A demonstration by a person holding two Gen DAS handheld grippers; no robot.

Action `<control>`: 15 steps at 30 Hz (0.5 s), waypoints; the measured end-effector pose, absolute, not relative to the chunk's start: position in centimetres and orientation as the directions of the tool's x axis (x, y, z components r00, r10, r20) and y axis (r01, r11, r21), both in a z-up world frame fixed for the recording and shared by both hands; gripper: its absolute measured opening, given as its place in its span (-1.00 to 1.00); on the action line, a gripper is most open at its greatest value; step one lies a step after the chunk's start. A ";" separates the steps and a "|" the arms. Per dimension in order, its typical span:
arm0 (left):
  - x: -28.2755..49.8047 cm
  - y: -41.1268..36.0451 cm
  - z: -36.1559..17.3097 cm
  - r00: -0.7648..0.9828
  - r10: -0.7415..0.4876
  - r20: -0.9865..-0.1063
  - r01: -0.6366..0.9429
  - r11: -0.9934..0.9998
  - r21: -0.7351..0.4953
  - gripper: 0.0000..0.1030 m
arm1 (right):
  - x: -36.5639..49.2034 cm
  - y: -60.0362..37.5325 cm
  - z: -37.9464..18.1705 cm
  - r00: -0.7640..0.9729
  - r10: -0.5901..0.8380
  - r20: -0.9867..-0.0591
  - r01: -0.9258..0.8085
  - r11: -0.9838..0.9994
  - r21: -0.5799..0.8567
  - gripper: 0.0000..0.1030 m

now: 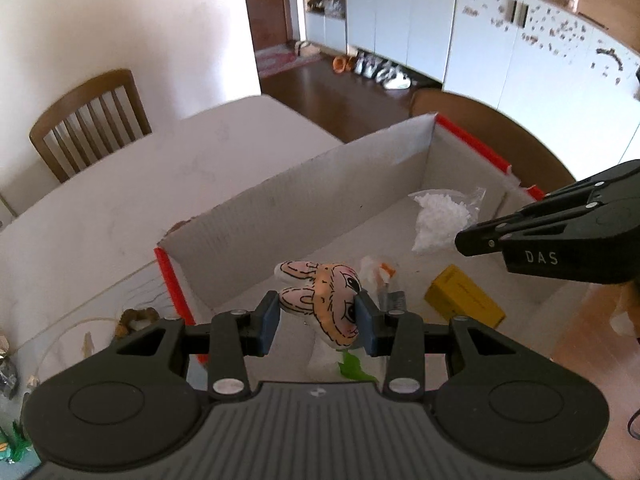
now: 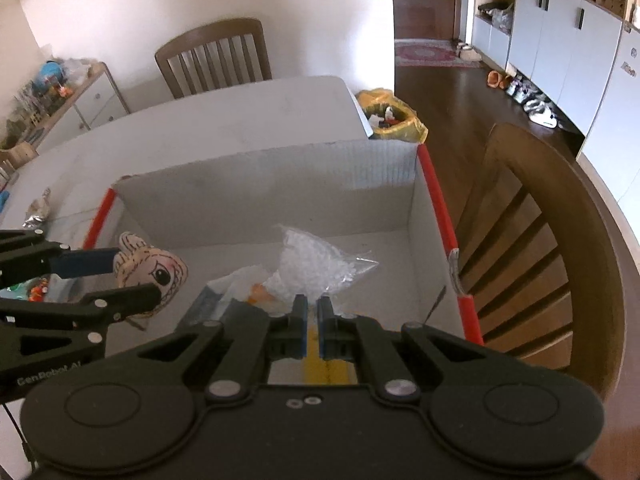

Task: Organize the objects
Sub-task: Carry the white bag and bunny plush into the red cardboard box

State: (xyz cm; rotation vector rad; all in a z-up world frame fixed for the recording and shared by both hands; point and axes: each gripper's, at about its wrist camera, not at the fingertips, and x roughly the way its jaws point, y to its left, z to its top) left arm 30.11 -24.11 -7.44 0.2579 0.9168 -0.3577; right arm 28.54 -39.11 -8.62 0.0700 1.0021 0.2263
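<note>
The rabbit toy's (image 1: 324, 300) lower body hides behind the left hand-held gripper (image 1: 318, 316).

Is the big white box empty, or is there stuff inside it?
Not empty. Inside the box lie a clear bag of white bits, a yellow packet and a small wrapper with orange on its floor.

Both views ride just behind their own claws, tilted steeply down and close over the open cardboard box (image 1: 320, 184) on the white tabletop (image 1: 120, 184). The left view faces far-right toward the cabinets (image 1: 400, 20); the right view faces the chair (image 2: 212, 56). They share the box interior.
</note>
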 end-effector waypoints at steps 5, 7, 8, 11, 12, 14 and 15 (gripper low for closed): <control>31.3 -24.8 -8.7 0.523 -0.150 -0.839 0.396 0.914 0.083 -0.22 | 30.2 -39.1 -9.9 0.478 0.214 -0.852 -0.147 0.976 0.163 -0.93; 31.9 -24.7 -9.3 0.497 -0.143 -0.856 0.389 0.919 0.072 -0.22 | 30.6 -38.9 -10.2 0.465 0.207 -0.861 -0.150 0.977 0.154 -0.93; 32.1 -24.7 -9.6 0.487 -0.137 -0.863 0.385 0.920 0.071 -0.22 | 30.7 -38.7 -10.5 0.456 0.206 -0.866 -0.153 0.976 0.152 -0.93; 32.6 -24.9 -10.2 0.464 -0.117 -0.878 0.386 0.919 0.081 -0.21 | 31.1 -38.6 -11.0 0.431 0.194 -0.881 -0.156 0.978 0.139 -0.93; 32.8 -25.0 -10.4 0.457 -0.113 -0.882 0.387 0.918 0.083 -0.21 | 31.2 -38.5 -11.2 0.425 0.192 -0.885 -0.155 0.978 0.138 -0.93; 32.8 -25.2 -10.7 0.444 -0.106 -0.890 0.396 0.914 0.089 -0.21 | 31.4 -38.3 -11.3 0.416 0.191 -0.889 -0.157 0.978 0.137 -0.93; 33.1 -25.4 -10.8 0.440 -0.102 -0.892 0.399 0.912 0.093 -0.20 | 31.4 -38.3 -11.4 0.412 0.191 -0.891 -0.155 0.978 0.139 -0.93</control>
